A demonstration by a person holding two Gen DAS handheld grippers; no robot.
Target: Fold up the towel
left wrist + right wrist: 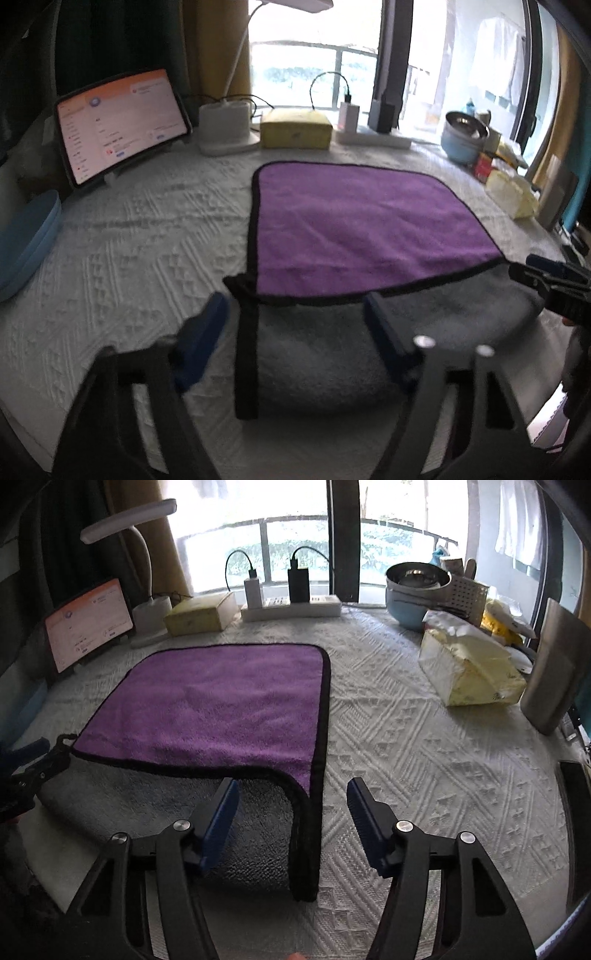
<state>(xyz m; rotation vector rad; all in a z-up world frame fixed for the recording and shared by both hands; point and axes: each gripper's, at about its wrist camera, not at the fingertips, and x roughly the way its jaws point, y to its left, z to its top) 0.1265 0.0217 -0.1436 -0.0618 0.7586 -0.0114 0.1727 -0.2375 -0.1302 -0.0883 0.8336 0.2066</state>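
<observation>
A towel, purple on one face (362, 225) and grey on the other (317, 354), with a black hem, lies on the white quilted table. Its near part is folded over so the grey side shows in front. In the right wrist view the purple face (221, 701) and the grey fold (155, 805) show too. My left gripper (295, 314) is open, its blue pads either side of the towel's near left hem. My right gripper (291, 797) is open over the towel's near right corner. It also shows in the left wrist view (546, 277).
A tablet (122, 125) stands at the back left, a lamp base (225, 129), a yellow box (295, 129) and a power strip (291, 605) along the window. A blue bowl (410, 590), tissue pack (469, 672) and metal container (554, 672) sit at the right.
</observation>
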